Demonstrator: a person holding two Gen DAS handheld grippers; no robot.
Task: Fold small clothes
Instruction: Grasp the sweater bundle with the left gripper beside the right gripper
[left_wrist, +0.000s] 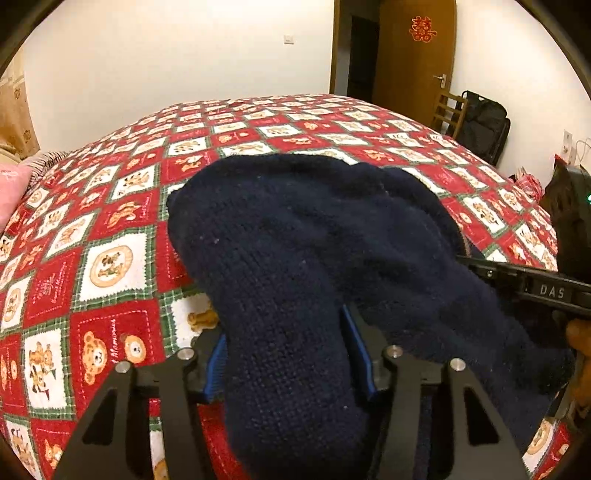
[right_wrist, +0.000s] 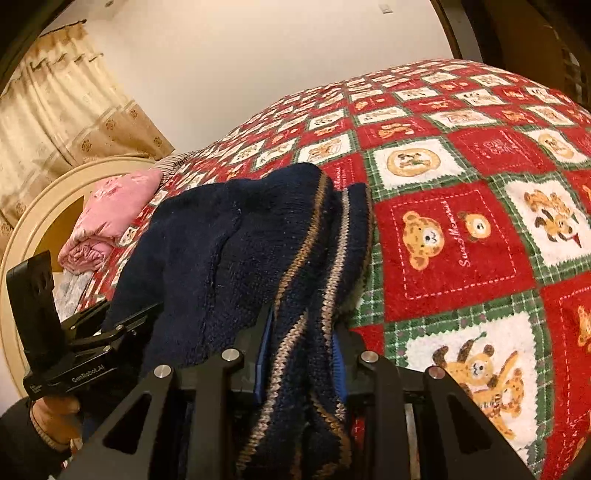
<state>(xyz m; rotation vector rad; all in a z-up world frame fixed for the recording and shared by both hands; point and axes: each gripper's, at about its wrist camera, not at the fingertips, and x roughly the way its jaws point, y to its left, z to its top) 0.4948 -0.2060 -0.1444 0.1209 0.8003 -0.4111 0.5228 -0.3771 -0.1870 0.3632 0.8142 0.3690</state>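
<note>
Left wrist view
Sweater: a dark navy knitted sweater (left_wrist: 295, 240) lies bunched on the bed (left_wrist: 110, 266), filling the middle of the picture; its long axis runs from 6 o'clock up toward 12 o'clock, with a second thick fold going off toward 4 o'clock.
Left tool: the left tool (left_wrist: 288, 354) at 6 o'clock has a thick fold of the sweater between its blue pads, which press on the knit from both sides; it grips the sweater.
Right tool: the right tool (left_wrist: 517, 280) comes in at 3 o'clock, its tip against the sweater's edge.
Room: a wooden door (left_wrist: 413, 62) at 1 o'clock, a black bag (left_wrist: 484, 125) at 2 o'clock.

Right wrist view
Sweater: the sweater (right_wrist: 229, 251) runs from 6 o'clock toward 11 o'clock; its striped brown and tan hem (right_wrist: 314, 258) faces 3 o'clock.
Right tool: the right tool (right_wrist: 301, 354) is clamped on the striped hem, pads tight against the knit.
Left tool: the left tool (right_wrist: 122, 325) at 8 o'clock is closed on the sweater's other edge, held by a hand (right_wrist: 55, 410).
Bed: a red, white and green bear-print blanket (right_wrist: 461, 240) covers it; a pink pillow (right_wrist: 110, 214) lies at 10 o'clock, a curtain (right_wrist: 66, 110) behind.
</note>
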